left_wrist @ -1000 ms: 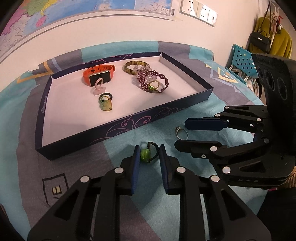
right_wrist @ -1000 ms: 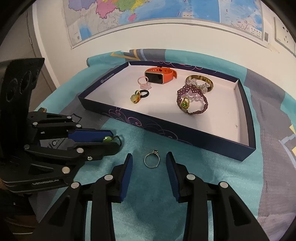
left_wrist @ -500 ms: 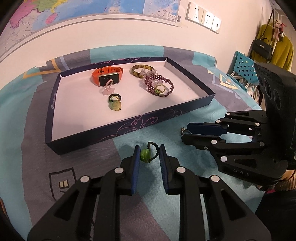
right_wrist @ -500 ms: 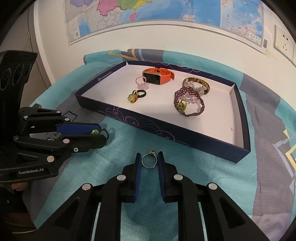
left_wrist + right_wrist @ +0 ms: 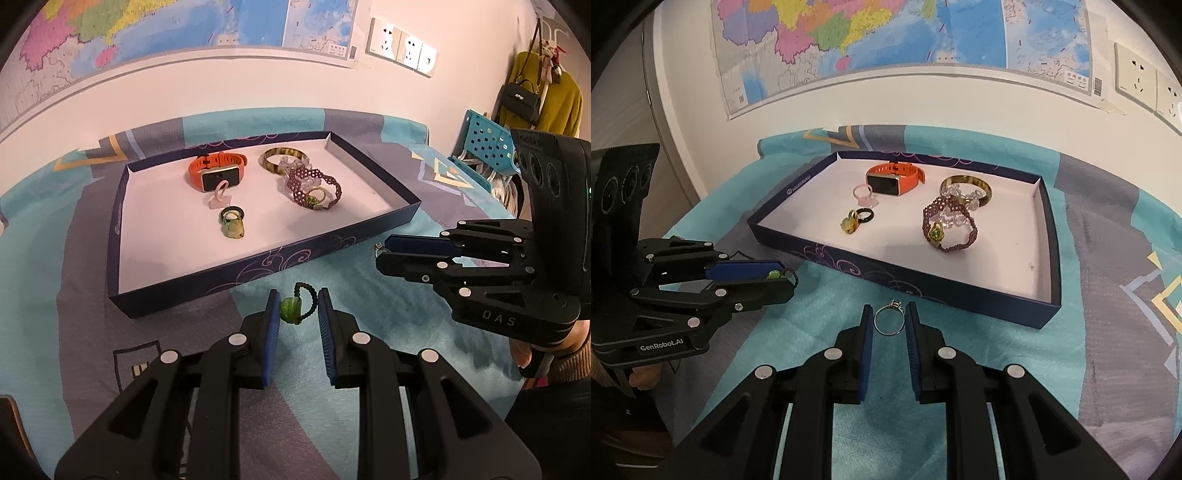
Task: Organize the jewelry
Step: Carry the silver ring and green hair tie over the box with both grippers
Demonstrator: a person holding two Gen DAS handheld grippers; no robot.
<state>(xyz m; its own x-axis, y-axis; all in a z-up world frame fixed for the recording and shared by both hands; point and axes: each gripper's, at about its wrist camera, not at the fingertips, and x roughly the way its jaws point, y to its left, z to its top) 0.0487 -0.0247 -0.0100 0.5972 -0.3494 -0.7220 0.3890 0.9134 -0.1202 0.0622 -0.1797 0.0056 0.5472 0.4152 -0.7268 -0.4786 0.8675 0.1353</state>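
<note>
I have the green bead ring [image 5: 295, 305] pinched between the blue pads of my left gripper [image 5: 296, 309], its dark beaded band arching up past the fingertips. It sits just outside the near long wall of the tray [image 5: 236, 275], over the teal and grey cloth [image 5: 369, 332]. In my right gripper [image 5: 889, 320] I hold the silver ring [image 5: 889, 320], standing upright with its small stone at the top; those jaws have just been closing and both pads now press on the band, close to the tray's near wall on that side. The two grippers sit side by side in front of the tray, near each other but apart.

Inside the tray, toward its far edge, the orange watch [image 5: 216, 171] lies on the white floor, with a pink ring [image 5: 220, 192] touching its front. Nearer the middle, a black ring [image 5: 232, 214] rests against a pale green charm ring [image 5: 233, 229]. Toward the far right corner a brown bangle [image 5: 282, 163] lies flat, a clear bead bracelet [image 5: 960, 192] overlapping it, and a purple beaded bracelet [image 5: 314, 186] lies in front with a small green-stone ring [image 5: 314, 199] inside its loop. The near right part of the tray floor is bare. A fingertip [image 5: 521, 354] shows below my right gripper's body.
</note>
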